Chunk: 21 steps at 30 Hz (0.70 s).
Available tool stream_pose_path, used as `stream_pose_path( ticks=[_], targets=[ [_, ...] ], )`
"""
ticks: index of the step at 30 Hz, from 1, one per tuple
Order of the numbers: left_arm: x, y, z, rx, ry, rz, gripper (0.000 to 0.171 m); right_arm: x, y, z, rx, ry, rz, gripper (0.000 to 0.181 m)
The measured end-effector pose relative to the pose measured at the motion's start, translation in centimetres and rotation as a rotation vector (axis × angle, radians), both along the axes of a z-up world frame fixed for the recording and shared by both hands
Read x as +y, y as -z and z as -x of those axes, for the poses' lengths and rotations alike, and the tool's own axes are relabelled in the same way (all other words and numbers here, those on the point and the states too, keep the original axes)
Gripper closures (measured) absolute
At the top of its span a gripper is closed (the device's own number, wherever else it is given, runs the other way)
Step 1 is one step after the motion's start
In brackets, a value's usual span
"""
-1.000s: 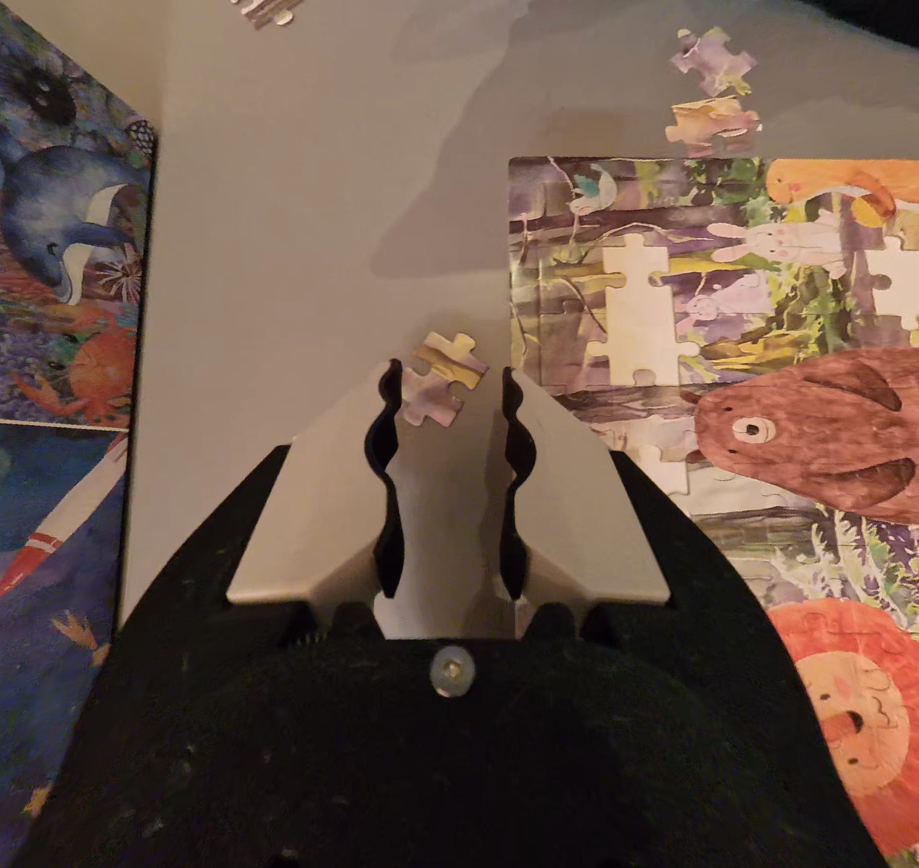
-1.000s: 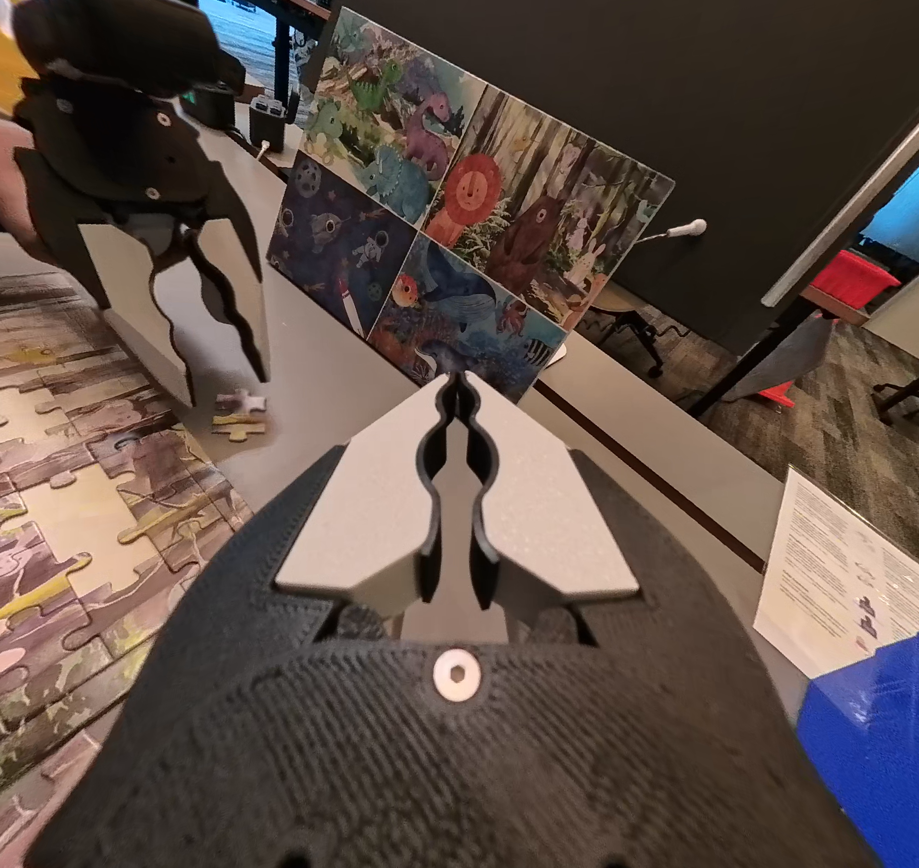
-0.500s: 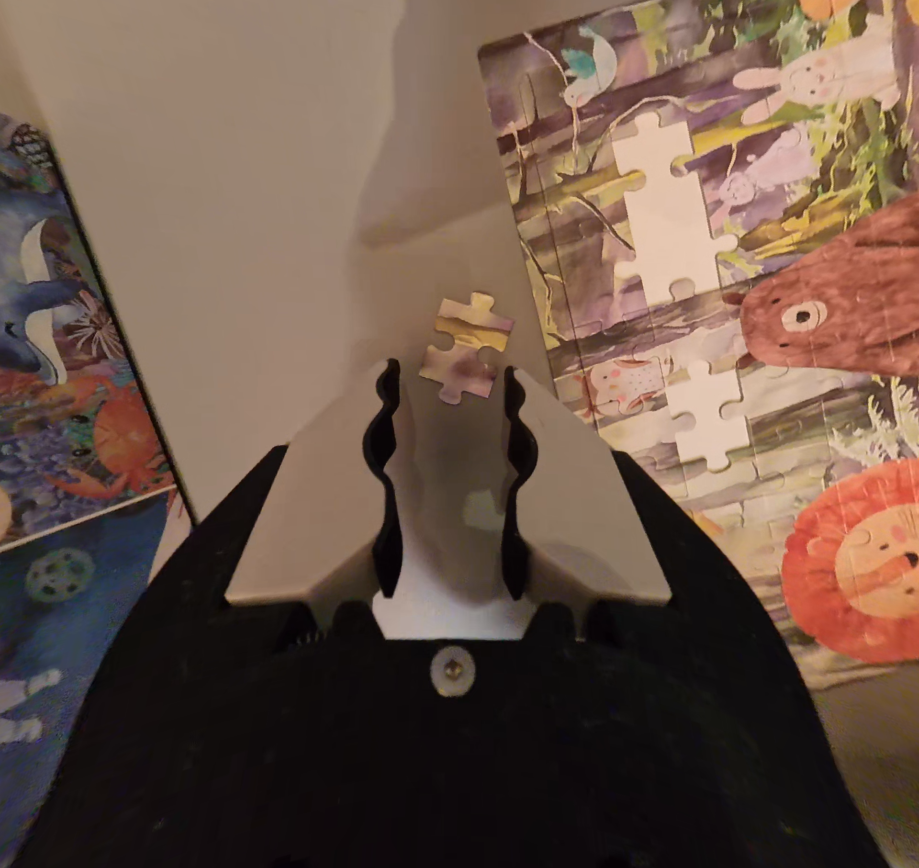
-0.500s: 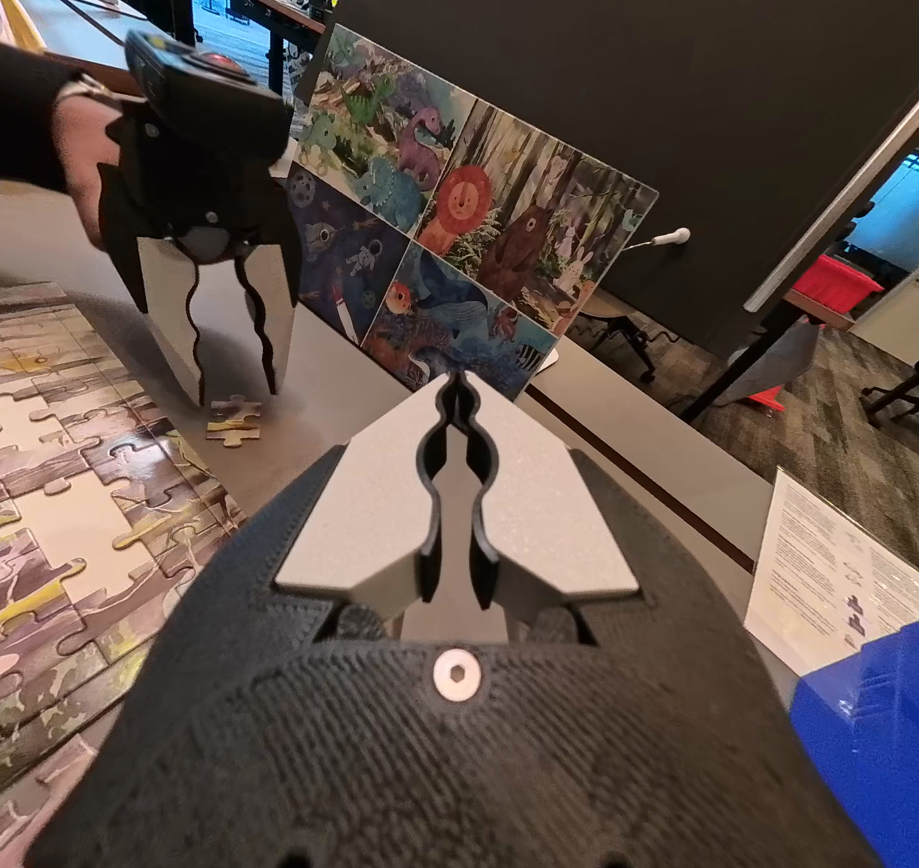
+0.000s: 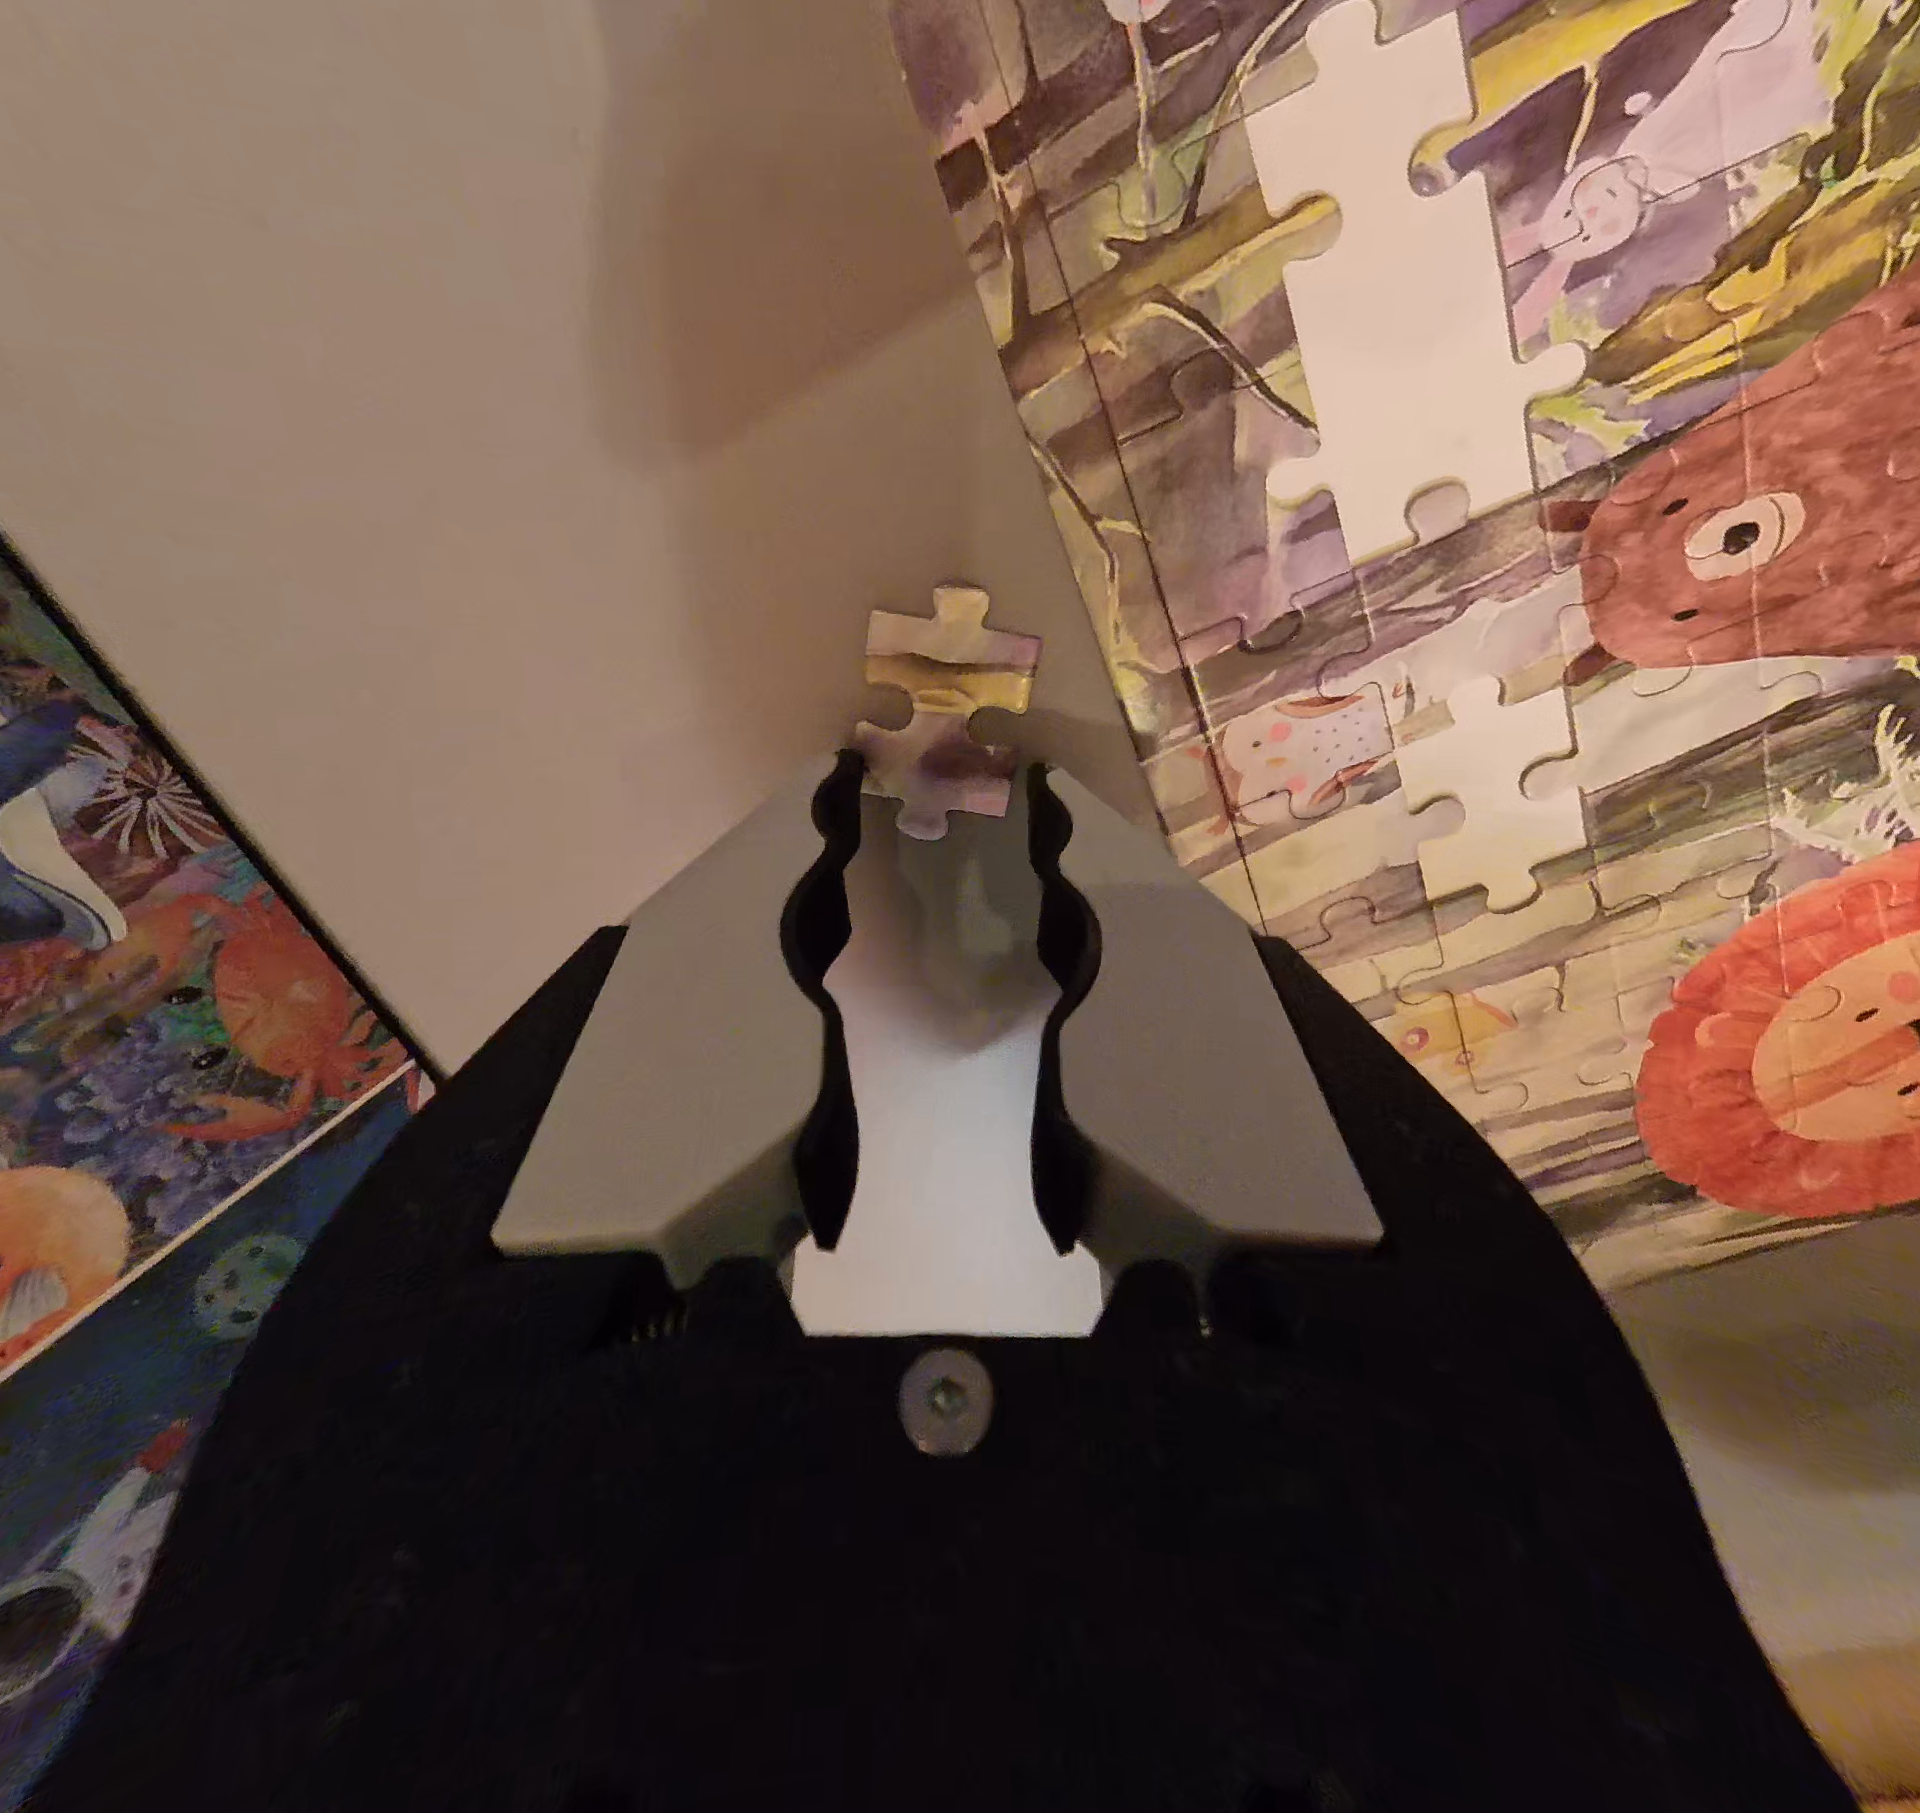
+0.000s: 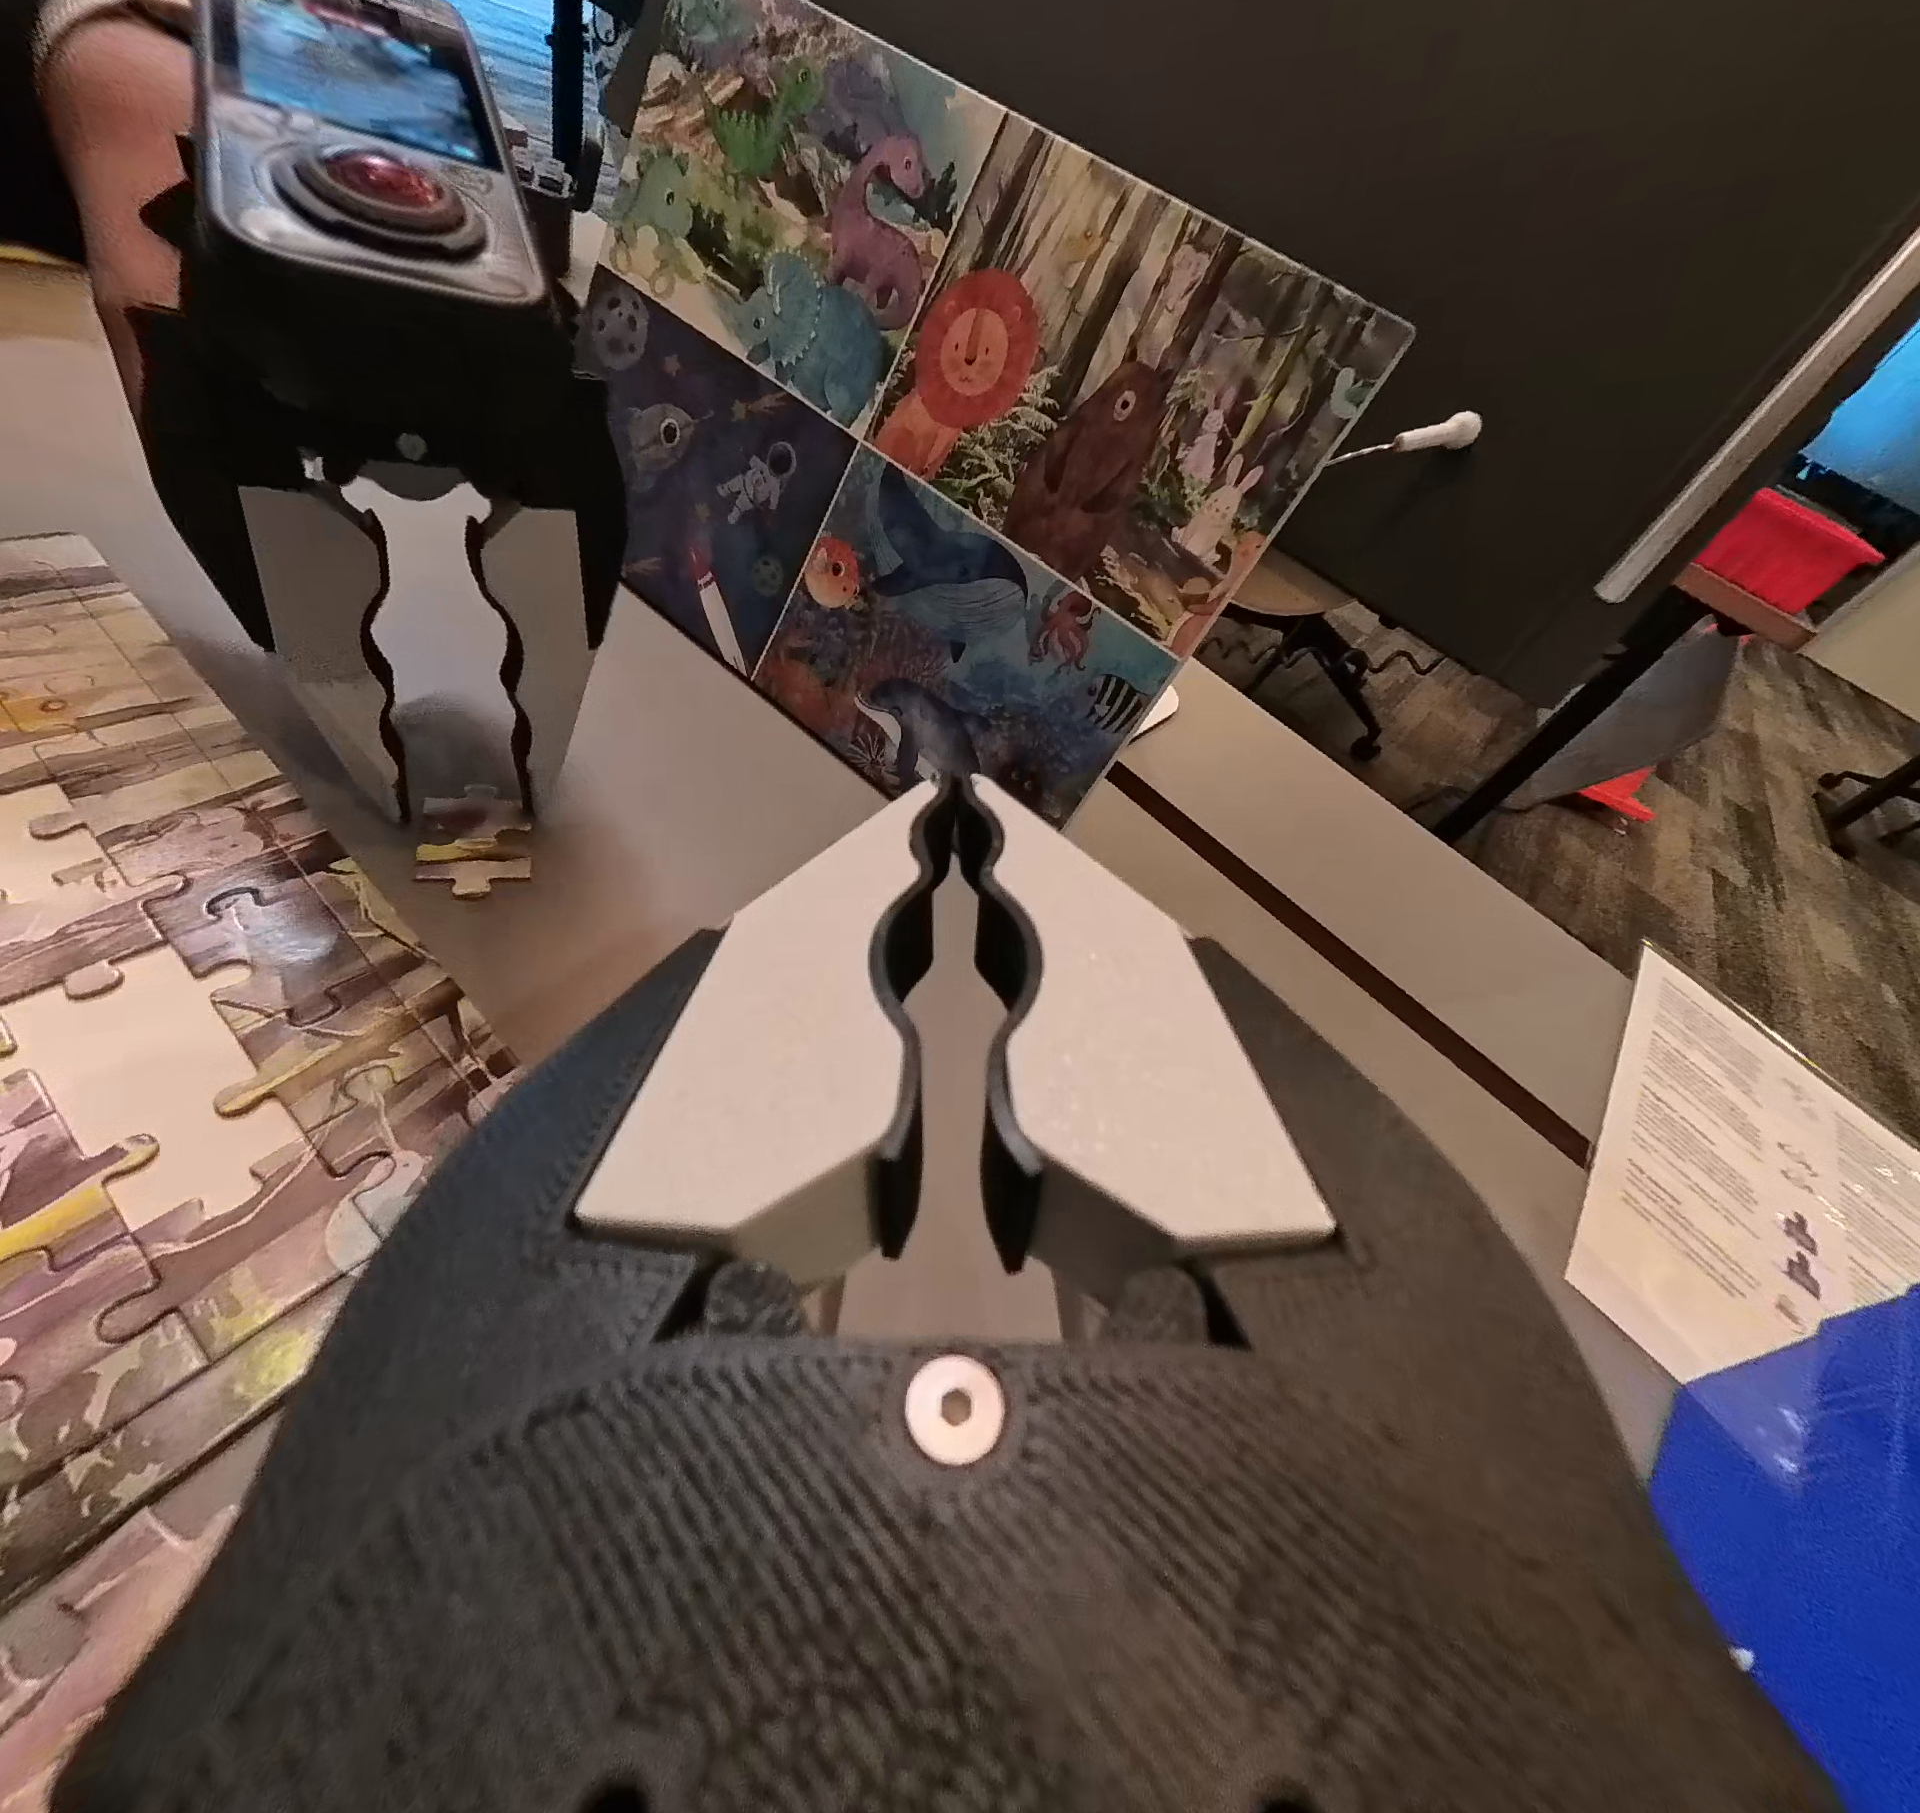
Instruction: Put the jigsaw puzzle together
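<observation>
two joined jigsaw pieces (image 5: 945,714), thin, light and seemingly stiff card, lie flat on the table (image 5: 468,309) beside the puzzle (image 5: 1455,620), straddled by the left gripper's (image 5: 943,761) parted fingertips, best pinched edgewise; the right gripper (image 6: 958,789) hangs closed, empty.

Loose purple-yellow piece (image 5: 948,714) lies flat beside the gapped puzzle (image 5: 1455,620).

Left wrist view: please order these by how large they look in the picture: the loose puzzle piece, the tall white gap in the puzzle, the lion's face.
1. lion's face, though partly cut off by the frame
2. tall white gap
3. loose puzzle piece, clearly the smallest
</observation>
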<state>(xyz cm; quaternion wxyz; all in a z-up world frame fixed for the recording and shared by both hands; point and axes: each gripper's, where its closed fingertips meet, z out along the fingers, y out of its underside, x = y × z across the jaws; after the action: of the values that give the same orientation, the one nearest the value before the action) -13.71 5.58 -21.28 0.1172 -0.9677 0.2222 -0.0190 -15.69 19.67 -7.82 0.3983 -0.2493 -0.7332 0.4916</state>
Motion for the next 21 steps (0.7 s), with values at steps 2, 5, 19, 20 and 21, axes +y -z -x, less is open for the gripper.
stream_pose_path(
  ticks=[2, 5, 19, 20, 21],
  targets=[
    [0.0, 0.0, 0.1, 0.008, 0.001, 0.033, 0.14, 0.0, 0.0, 0.0, 0.0, 0.0, -0.003, 0.181],
    [0.1, 0.1, 0.3, 0.015, -0.004, 0.07, 0.135, 0.0, 0.0, 0.0, 0.002, 0.002, -0.007, 0.181],
    [0.3, 0.0, 0.0, 0.027, -0.004, 0.104, 0.143, 0.4, -1.0, -0.3, 0.027, 0.009, -0.001, 0.181],
    [0.3, 0.0, 0.0, 0.028, -0.007, 0.101, 0.143, 0.4, -1.1, -0.4, 0.028, 0.01, 0.0, 0.181],
    [0.3, 0.0, 0.0, 0.028, -0.011, 0.098, 0.143, 0.4, -1.1, -0.4, 0.029, 0.011, 0.001, 0.181]
  ],
)
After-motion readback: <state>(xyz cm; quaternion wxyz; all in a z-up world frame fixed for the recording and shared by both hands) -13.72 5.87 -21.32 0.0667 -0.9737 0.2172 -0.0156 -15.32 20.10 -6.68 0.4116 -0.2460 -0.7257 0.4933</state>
